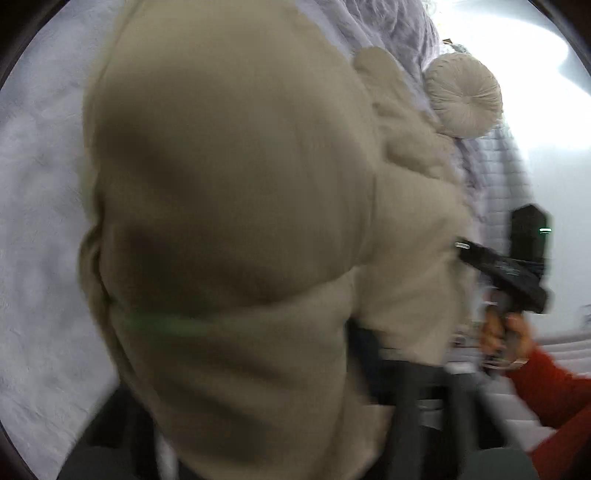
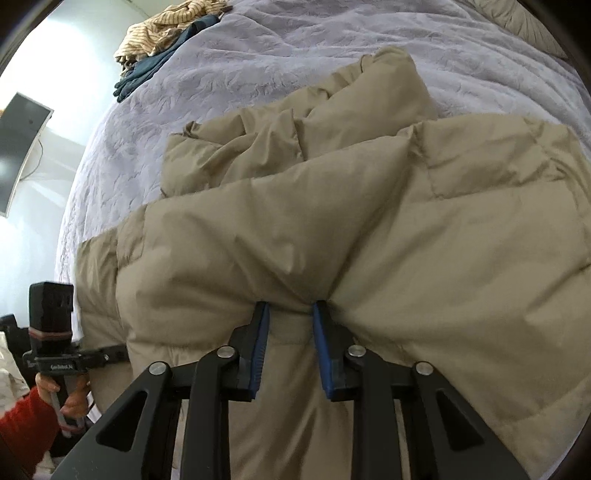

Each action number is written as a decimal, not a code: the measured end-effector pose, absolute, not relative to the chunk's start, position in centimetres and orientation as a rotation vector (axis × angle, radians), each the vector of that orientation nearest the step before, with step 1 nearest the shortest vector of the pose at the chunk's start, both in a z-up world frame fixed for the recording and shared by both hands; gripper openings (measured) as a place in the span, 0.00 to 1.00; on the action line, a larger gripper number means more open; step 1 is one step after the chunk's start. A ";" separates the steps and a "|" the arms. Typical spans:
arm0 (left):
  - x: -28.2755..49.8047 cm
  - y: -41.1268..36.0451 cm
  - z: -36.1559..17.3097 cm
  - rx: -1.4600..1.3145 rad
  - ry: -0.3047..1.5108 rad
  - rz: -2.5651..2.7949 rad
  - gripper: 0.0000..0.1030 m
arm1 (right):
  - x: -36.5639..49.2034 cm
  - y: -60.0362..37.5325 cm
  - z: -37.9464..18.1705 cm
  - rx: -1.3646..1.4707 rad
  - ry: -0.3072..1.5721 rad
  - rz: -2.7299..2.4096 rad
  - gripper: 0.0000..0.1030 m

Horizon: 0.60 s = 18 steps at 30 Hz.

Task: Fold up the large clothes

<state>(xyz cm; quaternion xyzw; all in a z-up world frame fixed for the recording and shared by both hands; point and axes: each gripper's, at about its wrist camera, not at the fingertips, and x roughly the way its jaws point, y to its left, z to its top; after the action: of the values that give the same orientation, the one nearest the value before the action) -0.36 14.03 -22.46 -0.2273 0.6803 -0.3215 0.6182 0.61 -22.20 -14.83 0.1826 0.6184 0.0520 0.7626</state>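
A beige puffer jacket (image 2: 369,221) lies spread on the bed, one sleeve crumpled on top. My right gripper (image 2: 290,314) points down at its near hem, blue pads (image 2: 260,332) pinching a fold of fabric. In the left wrist view the jacket (image 1: 221,184) bulges right in front of the lens and covers the left fingers. From the right wrist view the left gripper (image 2: 122,352) reaches into the jacket's left edge with its fingertips hidden under the fabric. A hand (image 1: 509,332) in a red sleeve holds the right gripper (image 1: 463,246) at the jacket's edge.
A lilac quilted bedspread (image 2: 258,74) covers the bed. A pile of striped and dark blue clothes (image 2: 166,33) lies at its far corner. A round cream cushion (image 1: 463,94) sits near the head end. A dark screen (image 2: 18,147) hangs on the wall.
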 end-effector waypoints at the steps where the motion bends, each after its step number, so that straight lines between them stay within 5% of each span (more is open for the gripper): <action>1: -0.5 13.8 -21.7 -0.511 1.562 -0.736 0.27 | 0.8 -22.3 -15.1 0.409 1.348 0.110 0.23; 12: -3.4 2.2 -4.2 -0.326 1.472 -0.912 0.24 | 1.6 -25.5 -19.0 0.704 1.377 0.126 0.18; 18: -4.0 -7.0 -1.5 -0.127 1.552 -0.776 0.24 | 1.1 -27.3 -20.2 0.837 1.372 0.147 0.15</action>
<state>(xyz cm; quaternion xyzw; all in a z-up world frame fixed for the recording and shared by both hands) -4.00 -7.01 -1.45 -0.0557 0.6819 -0.3408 0.6448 1.07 -27.32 -20.17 0.3747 0.6139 0.0660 0.6916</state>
